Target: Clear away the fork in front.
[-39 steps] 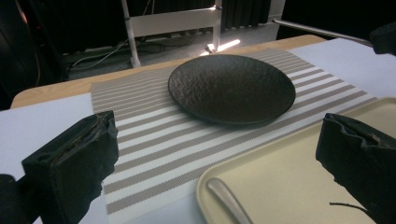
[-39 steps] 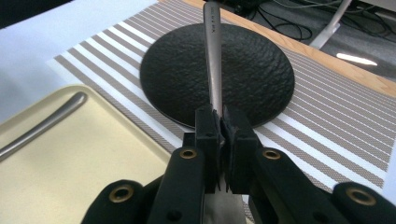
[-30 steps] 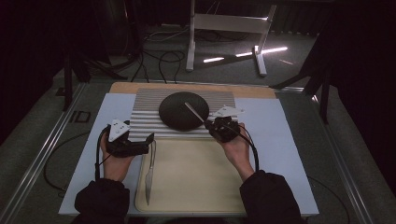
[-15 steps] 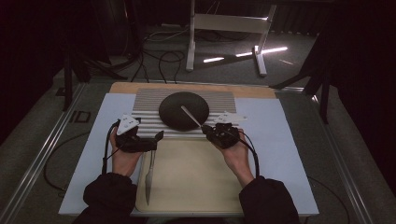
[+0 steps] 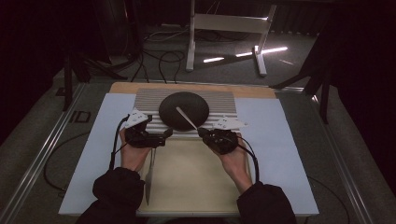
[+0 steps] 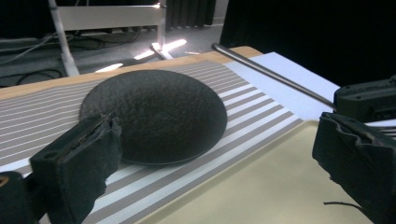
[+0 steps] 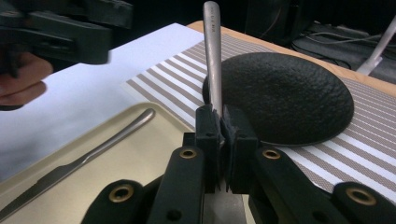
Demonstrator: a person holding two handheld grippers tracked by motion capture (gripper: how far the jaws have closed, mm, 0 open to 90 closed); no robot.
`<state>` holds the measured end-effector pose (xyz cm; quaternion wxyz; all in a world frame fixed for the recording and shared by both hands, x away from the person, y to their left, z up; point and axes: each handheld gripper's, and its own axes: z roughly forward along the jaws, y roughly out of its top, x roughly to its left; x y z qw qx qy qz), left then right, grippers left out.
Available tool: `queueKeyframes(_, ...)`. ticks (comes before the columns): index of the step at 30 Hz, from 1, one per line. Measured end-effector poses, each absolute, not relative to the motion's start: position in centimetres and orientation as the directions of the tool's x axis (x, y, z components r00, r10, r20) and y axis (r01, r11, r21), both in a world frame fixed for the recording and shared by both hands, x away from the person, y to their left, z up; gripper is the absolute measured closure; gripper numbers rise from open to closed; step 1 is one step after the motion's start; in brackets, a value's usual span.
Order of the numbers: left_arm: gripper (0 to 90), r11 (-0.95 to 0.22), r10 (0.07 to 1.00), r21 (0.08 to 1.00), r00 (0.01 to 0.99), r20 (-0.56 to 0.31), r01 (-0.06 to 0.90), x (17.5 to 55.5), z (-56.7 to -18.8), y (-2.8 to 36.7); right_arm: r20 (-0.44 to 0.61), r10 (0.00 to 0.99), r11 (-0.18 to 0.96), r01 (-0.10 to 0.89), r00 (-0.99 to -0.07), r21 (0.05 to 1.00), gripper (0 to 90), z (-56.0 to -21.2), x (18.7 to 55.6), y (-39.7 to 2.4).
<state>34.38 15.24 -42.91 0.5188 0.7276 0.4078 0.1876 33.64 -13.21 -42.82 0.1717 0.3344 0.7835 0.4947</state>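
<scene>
Cutlery is in hand: the right gripper (image 5: 201, 132) is clamped tight on a metal utensil handle (image 7: 212, 56), which sticks out over the black plate (image 5: 183, 110) on the striped mat (image 5: 219, 100). The left gripper (image 5: 167, 134) hangs with jaws spread wide and empty, just beside the plate's near edge. A knife (image 5: 150, 175) lies on the beige tray (image 5: 196, 177), under the left hand.

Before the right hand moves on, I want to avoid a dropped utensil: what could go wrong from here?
1. The right hand-held gripper pinches the metal utensil near one end, so its long free end could swing or slip out.
2. That free end reaches over the dark plate and might knock it.
3. The open left hand-held gripper hovers above the knife on the tray; it could nudge it.
</scene>
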Motion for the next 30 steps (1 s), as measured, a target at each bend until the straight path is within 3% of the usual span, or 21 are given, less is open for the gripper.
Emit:
queueKeyframes(8, 8.8, -0.108, 0.764, 0.898, 0.614, -0.199, 0.426, 35.1, -42.6, 14.0, 0.051, 0.674, 0.292, 0.33, -0.737, 0.898, 86.8, -42.9, 33.1, -12.1)
queueKeyframes(12, 15.8, -0.072, 0.745, 0.898, 0.622, -0.241, 0.434, 35.2, -42.5, 13.6, 0.039, 0.665, 0.301, 0.315, -0.746, 0.9, 86.7, -43.2, 33.0, -11.3)
queueKeyframes(23, 34.0, -0.047, 0.744, 0.905, 0.619, -0.252, 0.424, 35.2, -42.3, 12.4, 0.012, 0.639, 0.295, 0.26, -0.769, 0.919, 86.7, -43.4, 32.4, -10.5)
queueKeyframes(30, 64.3, -0.029, 0.716, 0.906, 0.642, -0.275, 0.421, 35.1, -42.0, 11.9, -0.017, 0.642, 0.312, 0.241, -0.767, 0.919, 86.9, -43.7, 32.1, -9.8)
